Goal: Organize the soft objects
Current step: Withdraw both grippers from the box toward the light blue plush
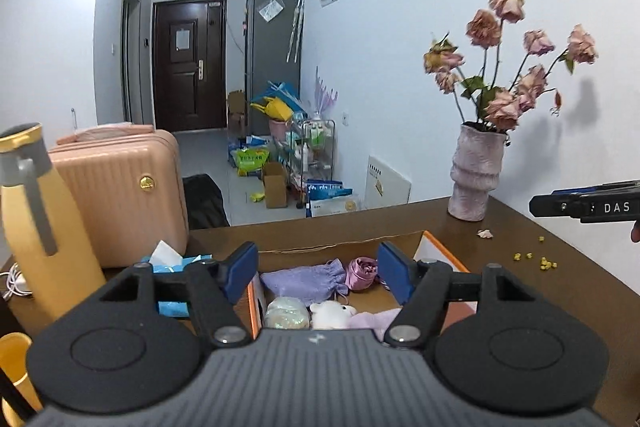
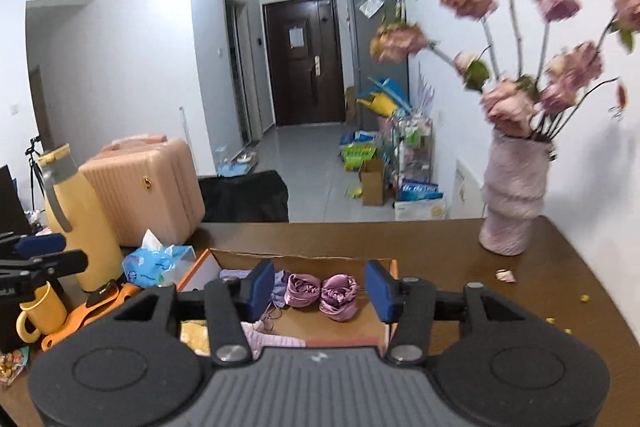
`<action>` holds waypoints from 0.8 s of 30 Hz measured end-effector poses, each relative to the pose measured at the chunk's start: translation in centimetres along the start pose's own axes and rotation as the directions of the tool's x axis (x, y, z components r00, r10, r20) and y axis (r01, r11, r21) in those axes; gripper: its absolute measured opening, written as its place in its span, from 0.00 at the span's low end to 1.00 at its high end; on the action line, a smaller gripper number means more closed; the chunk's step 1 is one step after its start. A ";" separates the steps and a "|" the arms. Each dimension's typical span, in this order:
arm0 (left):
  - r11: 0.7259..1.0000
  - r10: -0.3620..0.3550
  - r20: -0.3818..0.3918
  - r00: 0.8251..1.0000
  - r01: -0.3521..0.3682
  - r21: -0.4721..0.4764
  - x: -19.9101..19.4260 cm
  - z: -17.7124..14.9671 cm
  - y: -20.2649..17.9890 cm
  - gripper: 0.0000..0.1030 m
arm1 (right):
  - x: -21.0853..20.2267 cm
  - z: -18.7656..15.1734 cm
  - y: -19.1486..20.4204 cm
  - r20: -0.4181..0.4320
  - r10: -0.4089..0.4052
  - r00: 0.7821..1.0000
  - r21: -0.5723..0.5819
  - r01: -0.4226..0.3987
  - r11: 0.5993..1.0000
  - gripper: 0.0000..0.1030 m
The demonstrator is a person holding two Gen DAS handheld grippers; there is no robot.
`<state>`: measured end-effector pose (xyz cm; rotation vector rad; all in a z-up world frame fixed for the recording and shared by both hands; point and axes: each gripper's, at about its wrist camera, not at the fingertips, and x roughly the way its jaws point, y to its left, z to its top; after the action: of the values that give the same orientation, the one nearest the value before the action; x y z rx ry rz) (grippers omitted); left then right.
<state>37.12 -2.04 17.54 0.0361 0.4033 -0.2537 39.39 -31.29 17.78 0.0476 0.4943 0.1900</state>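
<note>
Soft objects lie inside the open cardboard box (image 1: 434, 247) on the brown table (image 1: 540, 227): a lilac drawstring pouch (image 1: 304, 281), a pink satin pouch (image 1: 362, 273), a white plush toy (image 1: 332, 313) and a pale glittery ball (image 1: 286, 313).

Left gripper (image 1: 318, 271) hangs above the box, jaws apart and empty, contents ahead and below. Right gripper (image 2: 320, 289) likewise stands parted and empty over the box's right half, the two pink satin pouches (image 2: 322, 293) directly between and beyond its fingers.

Judgement: the box appears loaded; each gripper is nearest its own half.

Clearances: vase of dried roses (image 2: 512, 195) stands well apart to the right; tissue pack (image 2: 158, 265) and yellow flask (image 2: 80, 219) crowd the left edge. Open table lies right of the box.
</note>
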 end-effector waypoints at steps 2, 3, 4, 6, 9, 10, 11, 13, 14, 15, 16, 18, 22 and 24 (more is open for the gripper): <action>1.000 0.002 0.006 1.000 -0.002 0.007 -1.2 -0.1 -0.4 0.67 | -1.4 -0.2 0.2 0.008 -0.005 1.000 -0.003 0.005 1.000 0.49; 1.000 0.003 0.013 1.000 -0.003 0.011 -1.7 -0.2 -0.8 0.67 | -2.0 -0.3 0.3 0.013 -0.007 1.000 -0.005 0.007 1.000 0.49; 1.000 0.007 0.022 1.000 -0.007 0.013 -2.3 -0.3 -1.1 0.68 | -2.4 -0.6 0.3 0.016 -0.009 1.000 -0.008 0.009 1.000 0.50; 1.000 0.030 0.057 0.998 -0.031 0.006 -4.0 -1.4 -1.3 0.75 | -3.7 -1.1 0.5 0.041 -0.014 0.999 -0.005 0.014 1.000 0.53; 0.999 0.053 0.117 0.992 -0.054 -0.002 -6.6 -5.3 -1.3 0.82 | -6.5 -4.3 0.7 0.142 0.010 0.990 -0.017 -0.008 1.000 0.67; 0.999 0.050 0.121 0.991 -0.048 -0.014 -7.1 -6.8 -1.3 0.82 | -7.3 -6.0 0.9 0.173 0.018 0.985 -0.031 -0.013 0.999 0.70; 0.998 0.052 0.114 0.992 -0.048 -0.033 -7.6 -8.4 -1.2 0.82 | -8.1 -7.7 1.0 0.201 0.013 0.979 -0.048 -0.003 0.999 0.70; 0.996 0.061 0.094 0.994 -0.055 -0.063 -8.6 -11.8 -1.3 0.82 | -9.3 -11.3 1.6 0.241 -0.008 0.971 -0.087 0.030 0.996 0.72; 0.995 0.077 0.089 0.993 -0.071 -0.071 -9.2 -13.4 -1.4 0.82 | -9.9 -13.3 1.9 0.256 -0.021 0.966 -0.100 0.048 0.994 0.73; 0.993 0.093 0.089 0.992 -0.087 -0.075 -10.0 -15.2 -1.5 0.82 | -10.5 -14.7 2.2 0.262 -0.030 0.965 -0.104 0.060 0.993 0.74; 0.993 0.103 0.091 0.990 -0.097 -0.072 -10.7 -16.6 -1.7 0.82 | -11.1 -16.3 2.5 0.258 -0.030 0.966 -0.114 0.062 0.992 0.75; 0.988 0.126 0.072 0.989 -0.119 -0.096 -12.0 -19.3 -1.9 0.84 | -12.4 -19.4 3.2 0.252 -0.013 0.968 -0.118 0.044 0.992 0.77; 0.987 0.110 0.016 0.994 -0.107 -0.116 -13.2 -22.7 -2.2 0.84 | -13.5 -24.6 4.1 0.210 0.024 0.977 -0.095 -0.004 0.996 0.80; 0.990 0.098 0.002 0.995 -0.097 -0.098 -12.9 -23.0 -2.4 0.84 | -13.4 -26.1 4.4 0.172 0.046 0.984 -0.052 -0.037 0.998 0.79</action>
<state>16.22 0.62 1.53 -0.0410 0.4052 -0.1371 14.65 -29.57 1.44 0.0269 0.3153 0.2364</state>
